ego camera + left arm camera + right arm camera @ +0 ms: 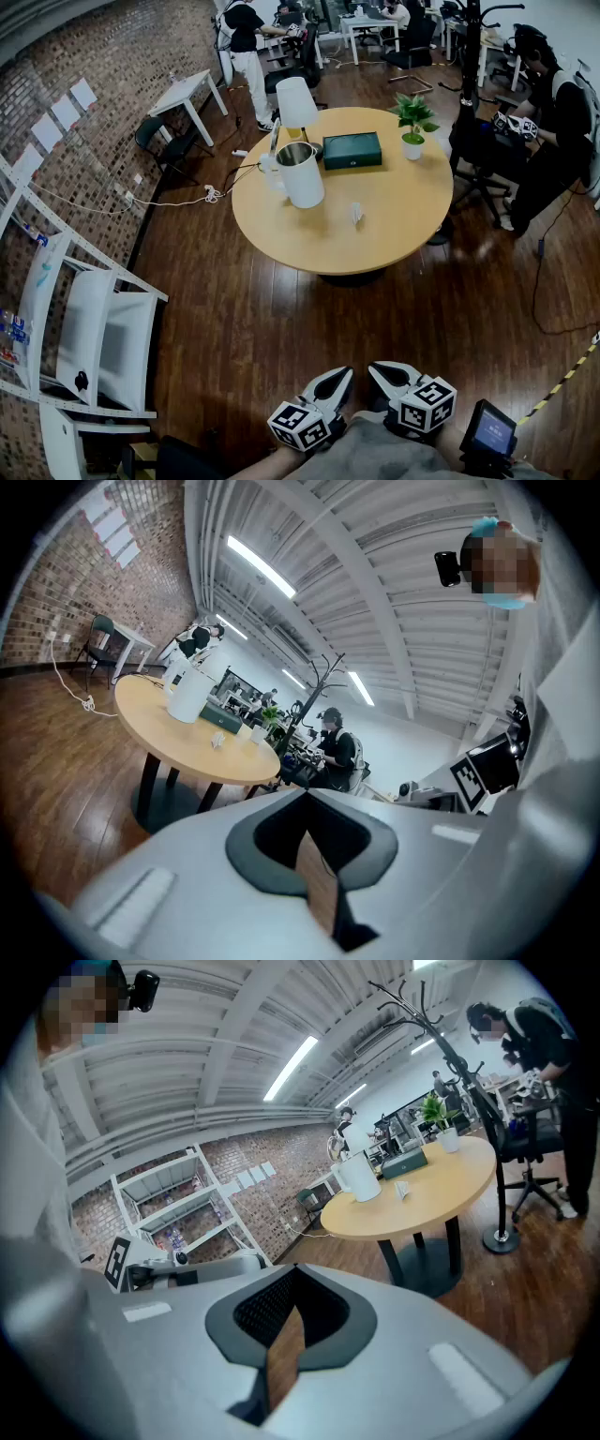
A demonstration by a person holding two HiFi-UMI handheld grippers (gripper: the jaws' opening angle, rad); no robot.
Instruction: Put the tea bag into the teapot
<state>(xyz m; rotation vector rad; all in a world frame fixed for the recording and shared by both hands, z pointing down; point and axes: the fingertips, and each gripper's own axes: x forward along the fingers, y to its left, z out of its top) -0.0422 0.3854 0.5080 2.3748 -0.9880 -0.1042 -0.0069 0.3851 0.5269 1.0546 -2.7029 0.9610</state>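
The small white tea bag (356, 214) lies on the round pale wooden table (394, 239), close to its middle and apart from everything else. The white cylindrical teapot (302, 174) stands upright at about 10 o'clock from the tea bag, near the table's 9 o'clock side. A dark green flat box (352, 150) sits at the table's 12 o'clock, and a small green plant in a white pot (413, 120) at its 1 o'clock.

Both tools hang low at 6 o'clock of the head view, well apart from the table, over the dark wooden floor (281, 337). The left gripper (344, 373) has its fingers pressed together with nothing between them. The right gripper (375, 368) beside it is likewise closed and empty.
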